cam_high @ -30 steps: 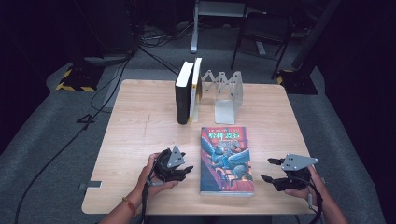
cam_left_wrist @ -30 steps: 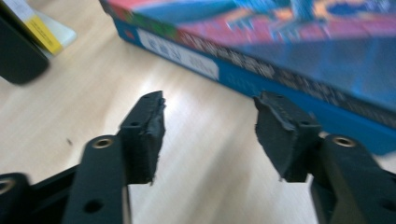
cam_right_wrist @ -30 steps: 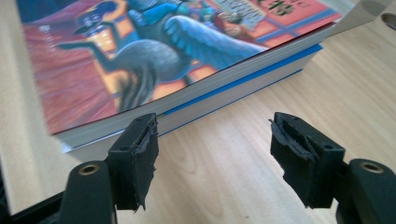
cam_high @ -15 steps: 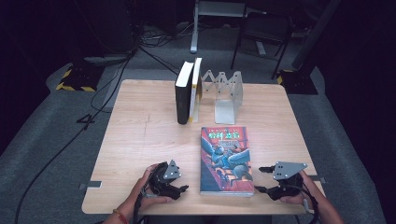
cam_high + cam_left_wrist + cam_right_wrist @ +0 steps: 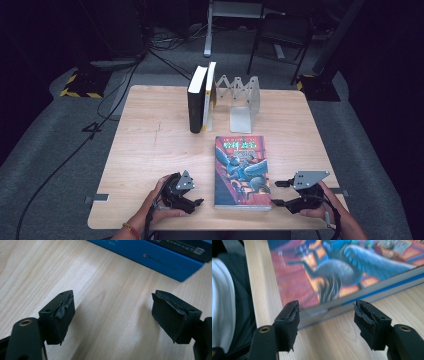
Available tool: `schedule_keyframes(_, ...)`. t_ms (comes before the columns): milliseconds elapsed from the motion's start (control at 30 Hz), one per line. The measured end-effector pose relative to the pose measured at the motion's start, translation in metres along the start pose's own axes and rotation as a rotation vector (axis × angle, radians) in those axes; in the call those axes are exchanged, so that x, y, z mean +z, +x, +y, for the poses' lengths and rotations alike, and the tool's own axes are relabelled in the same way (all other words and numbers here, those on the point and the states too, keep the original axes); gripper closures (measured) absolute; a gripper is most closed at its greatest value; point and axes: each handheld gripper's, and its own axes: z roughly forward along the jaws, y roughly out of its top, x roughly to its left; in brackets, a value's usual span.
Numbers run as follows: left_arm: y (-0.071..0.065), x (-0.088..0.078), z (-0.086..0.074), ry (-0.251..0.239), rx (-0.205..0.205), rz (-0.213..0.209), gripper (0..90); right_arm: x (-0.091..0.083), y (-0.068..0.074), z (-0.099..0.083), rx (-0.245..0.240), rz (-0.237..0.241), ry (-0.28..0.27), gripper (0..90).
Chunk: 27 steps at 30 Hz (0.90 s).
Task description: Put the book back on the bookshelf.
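On the wooden table [image 5: 150, 150], the illustrated book's [image 5: 242, 172] cover title is illegible.

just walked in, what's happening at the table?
A person holds a gripper in each hand at the near edge of a light wooden table. Between them lies a colourful illustrated book, flat and untouched. The left gripper has just been opening, nothing between its jaws. The right gripper points at the book's near corner, jaws apart and just closing a little. Two upright books stand by a metal bookend.
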Motion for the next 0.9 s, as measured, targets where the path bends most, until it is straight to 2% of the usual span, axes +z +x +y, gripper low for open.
schedule_keyframes(167, 0.003, 0.005, 0.003, -0.014, -0.005, 0.005, 17.7, -0.001, -0.007, 0.011, 0.122, -0.003, -0.074, 37.7)
schedule_keyframes(200, 0.003, 0.005, 0.004, -0.013, -0.009, 0.007, 17.6, 0.002, -0.009, 0.013, 0.145, -0.009, -0.068, 37.1)
schedule_keyframes(267, 0.004, 0.007, 0.005, -0.018, -0.010, 0.010, 17.5, 0.008, -0.010, 0.015, 0.151, -0.028, -0.037, 36.4)
schedule_keyframes(367, 0.006, 0.009, 0.007, -0.022, -0.009, 0.013, 17.4, 0.017, -0.014, 0.018, 0.171, -0.032, 0.006, 35.0)
schedule_keyframes(500, 0.013, 0.014, 0.012, -0.024, 0.004, -0.003, 17.2, 0.025, -0.022, 0.018, 0.231, -0.013, 0.030, 26.5)
schedule_keyframes(633, 0.022, 0.019, 0.018, -0.023, -0.013, 0.010, 17.0, 0.032, -0.029, 0.022, 0.242, 0.015, 0.047, 22.1)
schedule_keyframes(733, 0.030, 0.026, 0.026, -0.022, -0.026, 0.016, 16.7, 0.036, -0.032, 0.026, 0.231, 0.012, 0.063, 20.0)
schedule_keyframes(833, 0.036, 0.032, 0.033, -0.024, -0.036, 0.023, 17.1, 0.036, -0.034, 0.025, 0.245, 0.017, 0.054, 20.5)
schedule_keyframes(900, 0.040, 0.036, 0.038, -0.023, -0.044, 0.032, 19.3, 0.037, -0.033, 0.027, 0.226, 0.001, 0.051, 21.2)
